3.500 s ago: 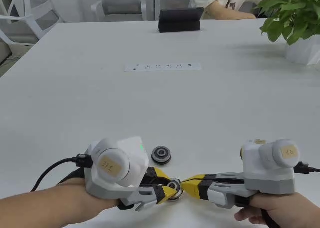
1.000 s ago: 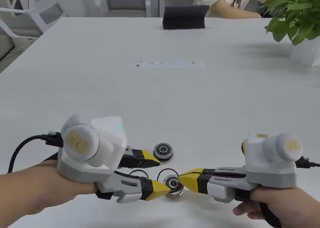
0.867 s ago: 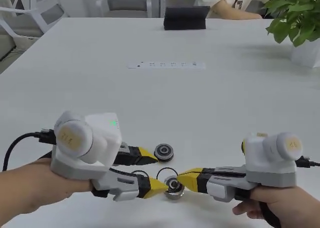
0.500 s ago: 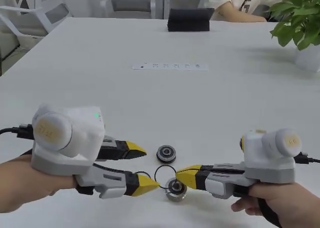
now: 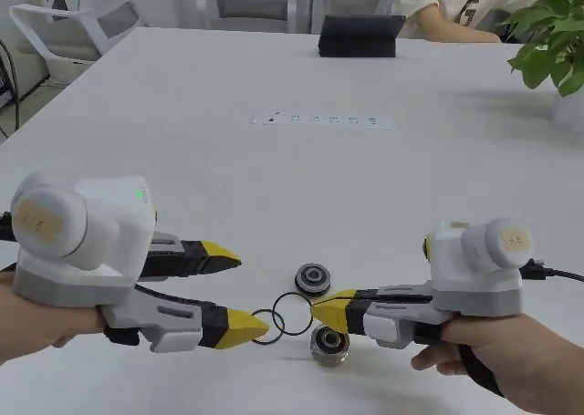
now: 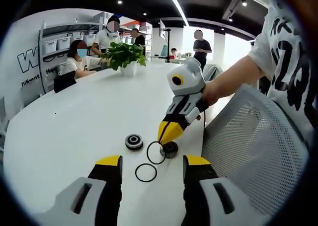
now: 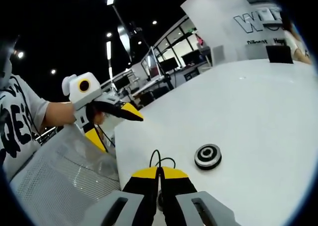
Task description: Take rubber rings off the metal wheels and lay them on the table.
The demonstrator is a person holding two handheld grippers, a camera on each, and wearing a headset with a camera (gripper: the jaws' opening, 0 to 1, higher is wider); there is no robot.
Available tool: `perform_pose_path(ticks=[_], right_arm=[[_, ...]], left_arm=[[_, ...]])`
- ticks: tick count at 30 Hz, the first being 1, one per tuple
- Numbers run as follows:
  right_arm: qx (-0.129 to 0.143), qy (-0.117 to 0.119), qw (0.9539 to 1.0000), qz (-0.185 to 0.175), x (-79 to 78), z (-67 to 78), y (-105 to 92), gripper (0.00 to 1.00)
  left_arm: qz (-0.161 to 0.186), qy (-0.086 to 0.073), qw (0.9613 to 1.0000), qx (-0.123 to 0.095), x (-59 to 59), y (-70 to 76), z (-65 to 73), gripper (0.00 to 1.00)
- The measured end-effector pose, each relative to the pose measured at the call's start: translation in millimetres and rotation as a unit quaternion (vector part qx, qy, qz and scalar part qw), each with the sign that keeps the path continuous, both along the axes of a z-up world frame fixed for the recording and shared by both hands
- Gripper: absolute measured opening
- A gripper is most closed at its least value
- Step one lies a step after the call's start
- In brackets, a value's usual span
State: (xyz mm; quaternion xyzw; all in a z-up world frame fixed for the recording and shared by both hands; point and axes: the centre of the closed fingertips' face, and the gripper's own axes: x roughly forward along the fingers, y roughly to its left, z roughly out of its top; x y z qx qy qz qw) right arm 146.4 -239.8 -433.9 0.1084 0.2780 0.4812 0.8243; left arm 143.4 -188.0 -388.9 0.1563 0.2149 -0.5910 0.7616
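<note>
Left claw (image 5: 255,292) gaped wide, gripped nothing. Right claw (image 5: 318,310) pinched tight on edge of larger rubber ring (image 5: 292,313), loop poking out past tips. Smaller ring (image 5: 267,326) lay flat on counter (image 5: 274,187), by left claw's lower tip, just beside larger one. Bare wheel (image 5: 329,342) sat under my right claw tips. Black-rimmed wheel (image 5: 313,278) stood just beyond them.
</note>
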Motion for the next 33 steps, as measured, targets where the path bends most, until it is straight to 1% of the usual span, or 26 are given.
perform_pose_path(ticks=[5,7,13,19,21,33], right_arm=[[-0.009,0.004,0.9999,0.014,2.6,-4.6,7.7,0.0],[-0.012,0.005,0.9997,0.019,3.2,-6.5,10.8,0.0],[-0.008,0.015,0.9996,0.024,6.3,-7.8,17.6,0.0],[-0.011,0.021,0.9993,0.029,9.0,-11.5,22.3,0.0],[-0.011,0.026,0.9991,0.031,8.6,-12.7,24.1,0.0],[-0.022,0.041,0.9984,0.033,9.5,-24.5,28.1,0.0]], left_arm=[[0.014,0.003,0.9999,-0.002,2.6,9.1,1.6,0.47],[0.018,0.0,0.9998,-0.002,3.2,12.2,2.2,0.48],[0.027,0.0,0.9996,-0.003,4.9,17.9,4.3,0.5],[0.034,0.001,0.9994,-0.002,6.4,23.7,4.4,0.52],[0.035,0.002,0.9994,-0.001,6.3,25.2,4.2,0.52],[0.04,0.004,0.9992,0.0,6.7,29.4,3.2,0.53]])
